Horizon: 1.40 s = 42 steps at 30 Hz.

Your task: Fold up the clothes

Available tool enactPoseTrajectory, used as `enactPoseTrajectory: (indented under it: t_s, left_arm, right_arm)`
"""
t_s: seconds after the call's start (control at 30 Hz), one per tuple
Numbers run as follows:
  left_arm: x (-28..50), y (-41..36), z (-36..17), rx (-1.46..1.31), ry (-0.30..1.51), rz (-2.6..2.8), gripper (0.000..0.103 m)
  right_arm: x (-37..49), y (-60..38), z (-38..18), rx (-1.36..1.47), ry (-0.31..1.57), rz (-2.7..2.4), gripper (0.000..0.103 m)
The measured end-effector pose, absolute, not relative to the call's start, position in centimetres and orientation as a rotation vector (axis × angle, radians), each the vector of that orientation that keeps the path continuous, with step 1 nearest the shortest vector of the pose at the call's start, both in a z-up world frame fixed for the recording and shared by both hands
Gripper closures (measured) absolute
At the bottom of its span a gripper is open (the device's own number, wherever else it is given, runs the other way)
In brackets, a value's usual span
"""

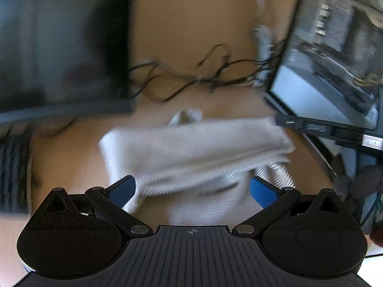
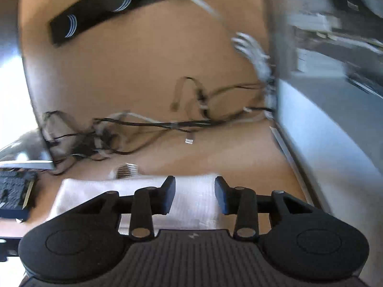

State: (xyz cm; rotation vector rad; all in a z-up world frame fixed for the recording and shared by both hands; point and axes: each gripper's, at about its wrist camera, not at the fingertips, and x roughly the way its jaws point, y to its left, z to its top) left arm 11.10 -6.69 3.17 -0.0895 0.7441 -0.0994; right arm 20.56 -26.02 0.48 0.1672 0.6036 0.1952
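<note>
Left gripper [image 1: 192, 187] is standing wide open, its two blue-padded fingers [image 1: 263, 191] spread to both sides of a white ribbed cloth [image 1: 191, 141], and it is grasping nothing. In the left wrist view the cloth is lying bunched and partly folded on the brown tabletop [image 1: 186, 28], with its near part reaching down between the spread fingers; whether the pads are touching the fabric I cannot tell, because the picture is blurred by motion. Behind the cloth a tangle of thin black cables [image 1: 203, 76] is running across the tabletop. On the right a laptop [image 1: 330, 55] is standing with its screen lit, and on the left a dark monitor [image 1: 59, 43] is filling the upper corner.

Right gripper [image 2: 194, 195] is also released: its fingers [image 2: 168, 195] are parted with a clear gap between them, and they are holding nothing. In the right wrist view the same white cloth [image 2: 194, 205] is lying flat on the tabletop [image 2: 143, 67] just under and in front of this gripper. The cables [image 2: 155, 124] are lying farther back, well apart from the cloth. A dark keyboard [image 2: 14, 191] is showing at the left edge, near the left end of the cloth.
</note>
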Motion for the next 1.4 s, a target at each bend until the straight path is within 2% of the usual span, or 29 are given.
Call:
enactPoseTrajectory:
  t_s: [0.1,0.17,0.27,0.33,0.4,0.47,0.73,0.77,0.83,0.87,0.93,1.13,1.23,1.4]
  left_arm:
    - [13.5,-7.2,1.9,-0.062,0.77,-0.102,0.0]
    - [14.8,-6.7,0.4,-0.074,0.824,-0.073,0.0]
    - [15.6,-4.9,-1.4,-0.122,0.889,-0.022,0.0]
    - [15.2,-4.1,-1.5,-0.147,0.885,-0.028,0.0]
    - [15.2,-3.5,-1.4,-0.171,0.885,-0.037,0.0]
    - [15.1,-3.1,-1.3,-0.199,0.883,-0.038,0.0]
    - [14.0,-1.0,-0.4,-0.321,0.876,-0.019,0.0]
    - [13.8,-0.7,-0.4,-0.344,0.878,-0.016,0.0]
    - [13.6,-0.2,-0.3,-0.388,0.884,-0.011,0.0]
    - [13.4,0.1,-0.3,-0.403,0.885,-0.008,0.0]
    - [12.9,0.5,0.0,-0.41,0.877,-0.002,0.0]
    - [10.6,3.3,0.7,-0.441,0.856,0.009,0.0]
    - [9.5,4.9,0.6,-0.522,0.841,0.017,0.0]
    - [9.7,5.3,2.2,-0.538,0.805,0.004,0.0]
  right_arm:
    - [22.2,-25.4,-1.7,0.157,0.739,0.183,0.068]
    - [22.5,-25.9,-2.5,0.181,0.759,0.18,0.068]
    - [23.1,-25.0,-0.1,0.152,0.718,0.225,0.068]
    - [24.1,-23.6,1.6,0.1,0.673,0.286,0.067]
    - [26.7,-21.7,2.0,0.062,0.689,0.343,0.059]
    - [29.6,-19.8,1.2,0.028,0.739,0.376,0.057]
    - [34.4,-16.2,-2.3,-0.099,0.868,0.45,0.057]
    - [34.6,-16.2,-2.6,-0.089,0.879,0.456,0.059]
    - [34.8,-16.5,-2.8,-0.066,0.88,0.465,0.077]
    - [34.4,-16.6,-2.5,-0.061,0.873,0.465,0.09]
    - [33.6,-17.0,-1.5,-0.025,0.849,0.48,0.097]
    - [27.1,-19.2,3.8,0.176,0.745,0.568,0.098]
    - [22.9,-19.9,3.2,0.232,0.77,0.577,0.098]
    - [19.6,-19.5,-0.9,0.286,0.856,0.531,0.099]
